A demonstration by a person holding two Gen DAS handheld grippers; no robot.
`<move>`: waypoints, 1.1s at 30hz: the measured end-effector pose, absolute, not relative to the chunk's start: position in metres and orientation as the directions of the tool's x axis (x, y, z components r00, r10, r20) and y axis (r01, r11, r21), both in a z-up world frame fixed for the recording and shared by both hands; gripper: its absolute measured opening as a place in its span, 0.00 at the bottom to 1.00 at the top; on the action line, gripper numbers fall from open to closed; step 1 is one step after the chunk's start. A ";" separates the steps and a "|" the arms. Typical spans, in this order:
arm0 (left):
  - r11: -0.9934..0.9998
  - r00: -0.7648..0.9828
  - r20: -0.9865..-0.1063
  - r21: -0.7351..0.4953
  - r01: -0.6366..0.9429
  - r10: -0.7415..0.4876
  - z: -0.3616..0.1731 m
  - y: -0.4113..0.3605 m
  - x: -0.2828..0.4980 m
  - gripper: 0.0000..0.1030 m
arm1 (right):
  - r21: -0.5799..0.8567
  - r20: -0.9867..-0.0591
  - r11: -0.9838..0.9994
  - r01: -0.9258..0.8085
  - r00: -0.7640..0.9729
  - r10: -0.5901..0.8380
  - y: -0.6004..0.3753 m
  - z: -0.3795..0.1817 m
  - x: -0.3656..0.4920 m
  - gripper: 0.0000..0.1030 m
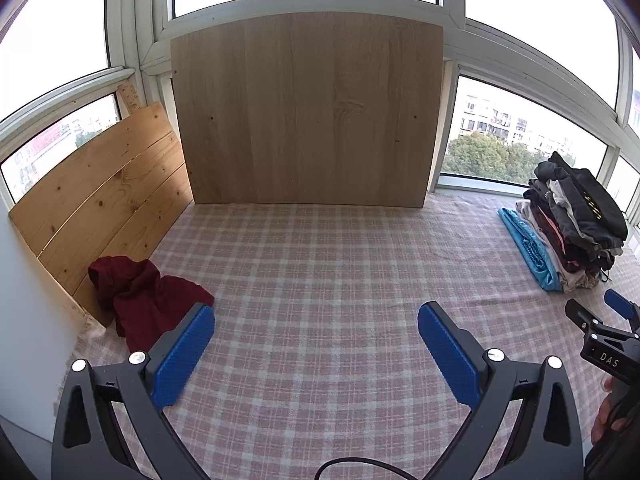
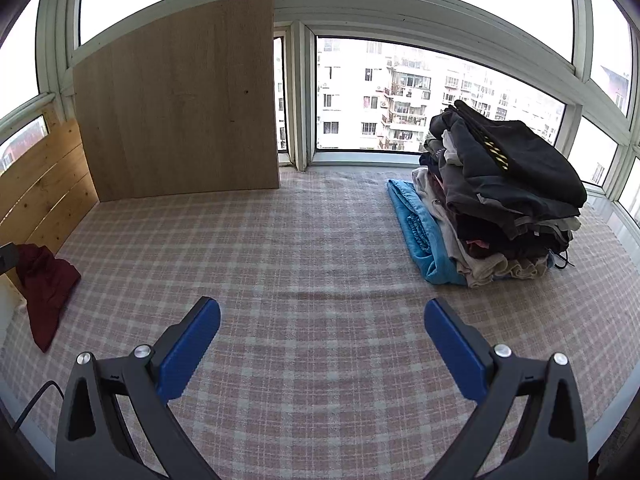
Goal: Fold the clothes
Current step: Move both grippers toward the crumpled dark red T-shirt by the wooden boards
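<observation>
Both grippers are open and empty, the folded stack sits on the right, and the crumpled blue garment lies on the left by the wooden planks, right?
Not quite: the crumpled garment by the wooden planks is dark red, not blue, as the left wrist view shows. The left gripper and right gripper are open and empty, and the folded stack sits right.

A cloth (image 2: 320, 280) covered the table. On it, a garment (image 1: 148, 300) lay far left against the planks (image 1: 100, 200); a pile (image 2: 500, 200) sat far right by the window (image 2: 400, 92). A board (image 1: 308, 112) stood behind, between them.
</observation>
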State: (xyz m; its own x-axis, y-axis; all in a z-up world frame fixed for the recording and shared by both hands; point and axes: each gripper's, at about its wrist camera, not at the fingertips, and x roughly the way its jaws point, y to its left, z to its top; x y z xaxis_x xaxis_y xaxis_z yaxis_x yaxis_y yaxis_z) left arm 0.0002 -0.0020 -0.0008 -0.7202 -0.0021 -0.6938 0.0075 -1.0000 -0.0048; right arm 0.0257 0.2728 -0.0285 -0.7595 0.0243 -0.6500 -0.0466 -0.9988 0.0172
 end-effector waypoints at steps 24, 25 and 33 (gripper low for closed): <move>-0.993 -0.669 -0.742 -0.035 0.116 -0.052 -0.014 -0.041 0.006 0.99 | -0.003 -0.670 -0.992 0.123 -0.737 -0.089 0.212 -0.023 0.009 1.00; -0.992 -0.669 -0.741 -0.033 0.119 -0.055 -0.014 -0.041 0.005 0.99 | -0.003 -0.670 -0.992 0.128 -0.737 -0.093 0.210 -0.023 0.008 1.00; -0.990 -0.668 -0.740 -0.026 0.140 -0.075 -0.021 -0.050 0.010 0.99 | -0.002 -0.677 -0.986 0.168 -0.726 -0.122 0.197 -0.024 0.003 1.00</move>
